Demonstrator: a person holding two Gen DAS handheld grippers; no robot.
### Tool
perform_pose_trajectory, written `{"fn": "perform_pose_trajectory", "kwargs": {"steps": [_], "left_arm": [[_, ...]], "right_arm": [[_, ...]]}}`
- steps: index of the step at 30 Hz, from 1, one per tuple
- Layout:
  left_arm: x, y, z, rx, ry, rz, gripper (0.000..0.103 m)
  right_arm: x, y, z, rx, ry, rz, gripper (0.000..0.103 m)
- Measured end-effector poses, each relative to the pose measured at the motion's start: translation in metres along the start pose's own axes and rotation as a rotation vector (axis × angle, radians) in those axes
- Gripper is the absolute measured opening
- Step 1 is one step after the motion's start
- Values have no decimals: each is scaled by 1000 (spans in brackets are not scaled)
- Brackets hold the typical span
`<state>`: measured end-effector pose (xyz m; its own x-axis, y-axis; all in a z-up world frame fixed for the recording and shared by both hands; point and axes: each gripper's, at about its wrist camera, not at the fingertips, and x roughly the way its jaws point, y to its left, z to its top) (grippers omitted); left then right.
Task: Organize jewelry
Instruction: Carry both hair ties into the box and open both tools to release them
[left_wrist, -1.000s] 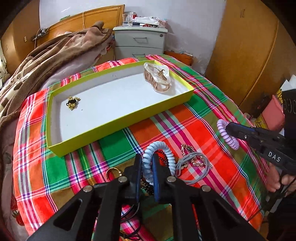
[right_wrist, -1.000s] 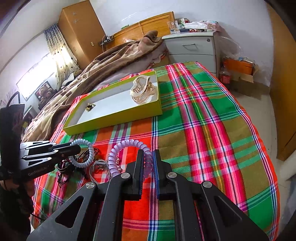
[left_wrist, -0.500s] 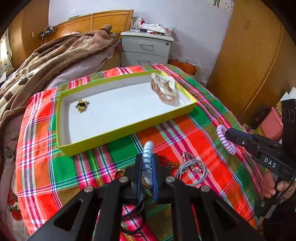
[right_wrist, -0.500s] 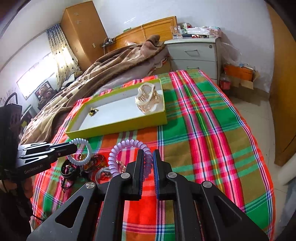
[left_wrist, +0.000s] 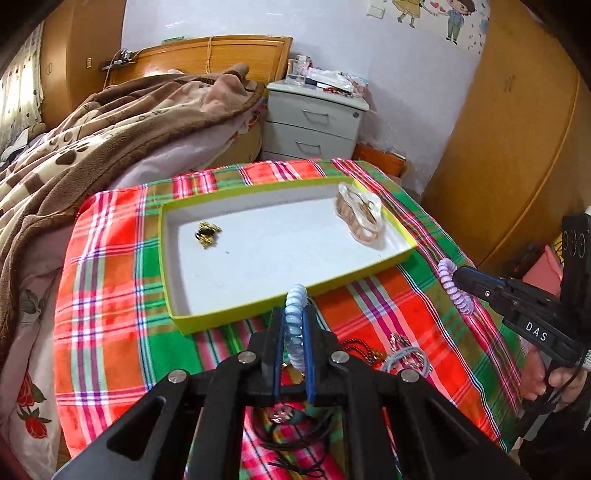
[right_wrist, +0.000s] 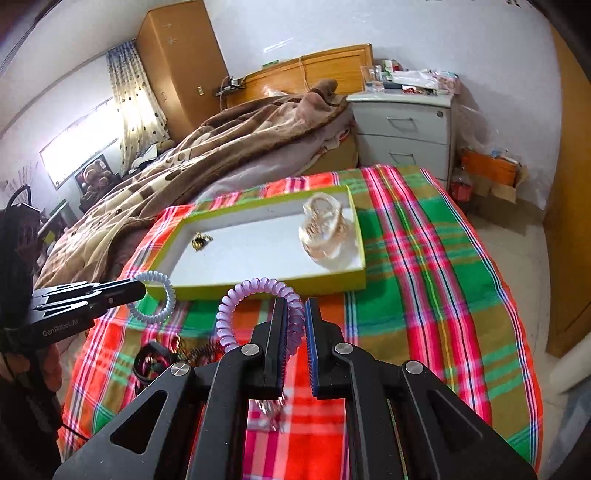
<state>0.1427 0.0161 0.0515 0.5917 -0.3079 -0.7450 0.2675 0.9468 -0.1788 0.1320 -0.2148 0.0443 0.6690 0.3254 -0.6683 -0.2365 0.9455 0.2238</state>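
Left gripper (left_wrist: 294, 325): jaws nearly together, clamped on pale blue spiral coil hair tie (left_wrist: 295, 328), held above the near edge of the yellow-green shallow tray with white floor (left_wrist: 258, 317). Right gripper (right_wrist: 295, 325): narrow gap, lilac spiral coil hair tie (right_wrist: 255, 310) pinched against left finger; right-pad contact looks likely, view blurred. Tray holds small gold-black brooch (left_wrist: 207, 233) far left, clear beige hair claw (left_wrist: 360, 216) far right. Loose jewelry pile (left_wrist: 399, 354) on plaid cloth (left_wrist: 110, 295), near side.

The tray (left_wrist: 236, 317) lies on the plaid cloth (left_wrist: 110, 295) covering the counter. Inside it, a brooch (left_wrist: 207, 233) sits toward the left end and a hair clip (left_wrist: 360, 216) at the right end. Loose jewelry (left_wrist: 402, 354) lies before the tray. A nightstand (left_wrist: 314, 125) stands behind.
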Motion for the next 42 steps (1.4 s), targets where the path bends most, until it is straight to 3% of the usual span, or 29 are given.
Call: {"fn": "perform_pose_trajectory", "kwargs": {"steps": [12,22,30,42], "left_arm": [[8,32,30,-50,-23,13,10],[39,49,50,-95,4,-8,10],[68,61,55,-104,47,-14,10],[86,74,48,-107,85,57,10]], "right_arm": [[48,27,49,-74,24,-21,10],[115,43,82,-103,105,-50,10],[158,51,90,-131,167,-69,10],[189,58,91,-174,219,-117,10]]}}
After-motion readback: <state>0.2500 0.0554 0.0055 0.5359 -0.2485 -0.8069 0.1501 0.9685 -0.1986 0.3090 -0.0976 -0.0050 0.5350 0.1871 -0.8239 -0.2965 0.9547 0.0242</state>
